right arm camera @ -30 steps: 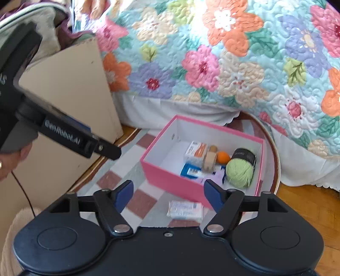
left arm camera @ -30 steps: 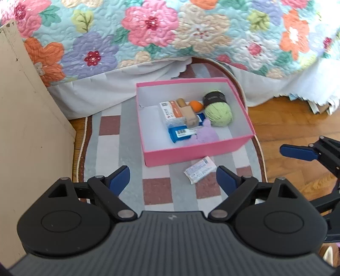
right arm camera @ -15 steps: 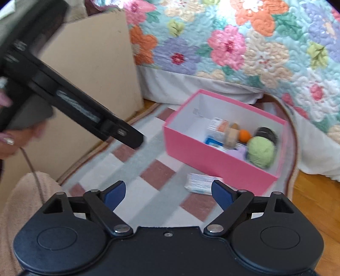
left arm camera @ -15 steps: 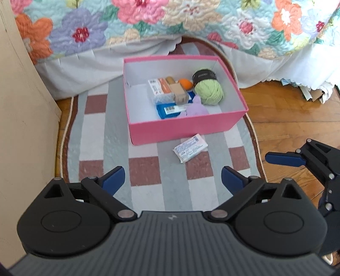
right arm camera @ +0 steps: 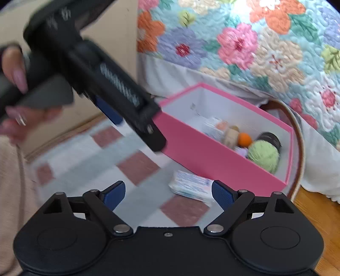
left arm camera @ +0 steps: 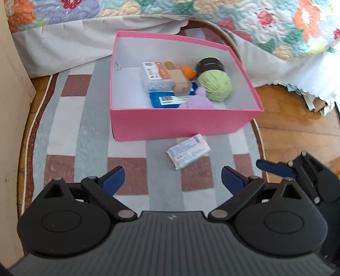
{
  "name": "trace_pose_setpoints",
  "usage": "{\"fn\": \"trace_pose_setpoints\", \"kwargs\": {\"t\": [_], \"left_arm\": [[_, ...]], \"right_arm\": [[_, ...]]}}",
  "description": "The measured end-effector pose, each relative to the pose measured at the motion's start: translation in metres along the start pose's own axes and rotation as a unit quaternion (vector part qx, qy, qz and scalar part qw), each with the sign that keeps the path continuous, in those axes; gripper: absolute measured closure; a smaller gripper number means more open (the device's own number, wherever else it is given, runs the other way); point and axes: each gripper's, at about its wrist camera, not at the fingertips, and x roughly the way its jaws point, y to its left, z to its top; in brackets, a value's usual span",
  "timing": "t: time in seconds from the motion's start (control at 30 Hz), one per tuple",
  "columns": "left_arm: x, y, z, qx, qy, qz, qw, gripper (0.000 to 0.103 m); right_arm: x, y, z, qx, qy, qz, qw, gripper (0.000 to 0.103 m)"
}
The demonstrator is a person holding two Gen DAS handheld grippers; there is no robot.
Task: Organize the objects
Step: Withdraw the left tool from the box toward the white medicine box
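Left gripper [left arm camera: 172,180]: released, blue pads spread wide, nothing between them, above the rug on the near side of the pink box [left arm camera: 180,125]. Right gripper [right arm camera: 167,192]: likewise released and empty, just short of the same box; one blue finger also visible at the right edge of the left wrist view.

White packet [left arm camera: 188,154]: flat, rectangular, wrapped in white with small blue and red print. Lying on the rug just in front of the pink box's near wall, apart from it, slightly skewed. In the right wrist view [right arm camera: 191,187], just ahead of the right gripper's pads, blurred.

Pink box: open-topped, pink outside, white inside. Contents grouped toward the box's middle and right:
- blue packet [left arm camera: 167,99] with a barcode label, flat on the floor of the box;
- lilac soft item [left arm camera: 198,100] against the near wall;
- tan block [left arm camera: 180,81] leaning across a white and orange carton [left arm camera: 155,77];
- orange ball [left arm camera: 188,72] behind the block;
- green yarn ball [left arm camera: 215,85] with a black band, toward the right wall.

Checked rug [left arm camera: 74,127]: grey, white and brownish-red squares, corded border, under the box. Wooden floor [left arm camera: 286,118] to the right of the box. Beige panel [left arm camera: 12,95] to the left. White bed skirt [left arm camera: 63,48] behind the box, floral quilt [left arm camera: 244,19] above it.
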Motion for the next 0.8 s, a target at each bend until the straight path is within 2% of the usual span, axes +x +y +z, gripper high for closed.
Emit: {"fn": "trace_pose_setpoints", "kwargs": {"t": [0.17,0.27,0.4,0.5,0.67,0.8], "left_arm": [[0.022,0.015,0.001,-0.024,-0.003,0.012,0.9996,0.007],[0.026,0.015,-0.004,0.003,-0.027,0.042,0.9987,0.007],[0.038,0.020,-0.010,0.000,-0.036,0.032,0.9988,0.007],[0.051,0.019,-0.014,-0.003,-0.039,0.027,0.9989,0.008],[0.071,0.017,-0.022,-0.008,-0.036,0.014,0.9992,0.008],[0.085,0.014,-0.013,0.006,-0.050,0.028,0.9983,0.010]], "right_arm": [[0.021,-0.003,-0.013,-0.019,-0.003,-0.021,1.000,0.012],[0.037,-0.004,-0.016,-0.028,-0.001,-0.036,0.999,0.012],[0.058,0.005,-0.022,-0.091,0.004,-0.082,0.992,0.012],[0.074,0.007,-0.026,-0.109,0.017,-0.084,0.990,0.012],[0.094,-0.003,-0.029,-0.077,0.030,-0.070,0.994,0.012],[0.105,-0.019,-0.034,-0.022,0.028,-0.076,0.996,0.012]]}}
